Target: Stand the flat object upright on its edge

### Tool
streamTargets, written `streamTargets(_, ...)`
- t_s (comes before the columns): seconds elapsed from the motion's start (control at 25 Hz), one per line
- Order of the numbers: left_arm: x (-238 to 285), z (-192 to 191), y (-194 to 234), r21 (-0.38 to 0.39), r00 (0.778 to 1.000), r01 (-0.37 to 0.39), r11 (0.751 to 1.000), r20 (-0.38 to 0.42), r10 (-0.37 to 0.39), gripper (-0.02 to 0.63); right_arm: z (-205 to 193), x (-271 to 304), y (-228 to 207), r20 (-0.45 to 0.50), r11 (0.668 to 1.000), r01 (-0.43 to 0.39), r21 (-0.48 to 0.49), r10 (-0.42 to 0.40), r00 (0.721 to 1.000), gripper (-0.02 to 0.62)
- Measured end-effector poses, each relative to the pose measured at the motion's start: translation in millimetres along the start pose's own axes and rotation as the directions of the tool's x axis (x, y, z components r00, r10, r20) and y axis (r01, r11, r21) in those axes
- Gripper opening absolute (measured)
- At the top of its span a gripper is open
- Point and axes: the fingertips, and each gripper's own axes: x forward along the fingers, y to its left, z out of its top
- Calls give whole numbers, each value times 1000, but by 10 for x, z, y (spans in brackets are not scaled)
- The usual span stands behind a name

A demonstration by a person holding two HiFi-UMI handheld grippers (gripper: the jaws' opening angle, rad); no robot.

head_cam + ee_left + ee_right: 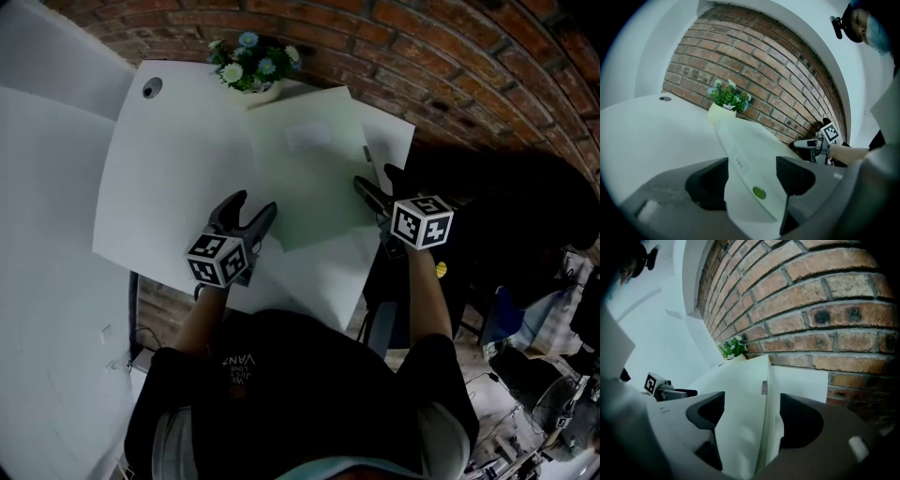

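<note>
Frankly, my left tool (255, 204) and right tool (375, 179) gape unclamped astride the pale green folder (309, 183), so I fear it flops flat.

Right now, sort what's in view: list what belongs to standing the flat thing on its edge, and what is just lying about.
Job: pale green folder; left tongs and right tongs, both open with the folder between them.
Lying about: flower pot; white sheet.
</note>
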Motion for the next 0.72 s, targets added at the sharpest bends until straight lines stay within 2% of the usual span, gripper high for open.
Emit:
streamTargets(0.24,136,-24,37,-36,999,13,999,-47,-15,358,-98,126,-54,-70,998,-52,31,54,996,385)
streamTargets(0.44,240,-87,33,-88,994,34,996,-104,-43,362,-202,250,-75,-146,996,-83,35,87,985,385)
streamTargets(0.72,346,-136,14,-129,983,58,990,-166,-80,362,-258,367,-62,-190,991,-115,61,125,974,385)
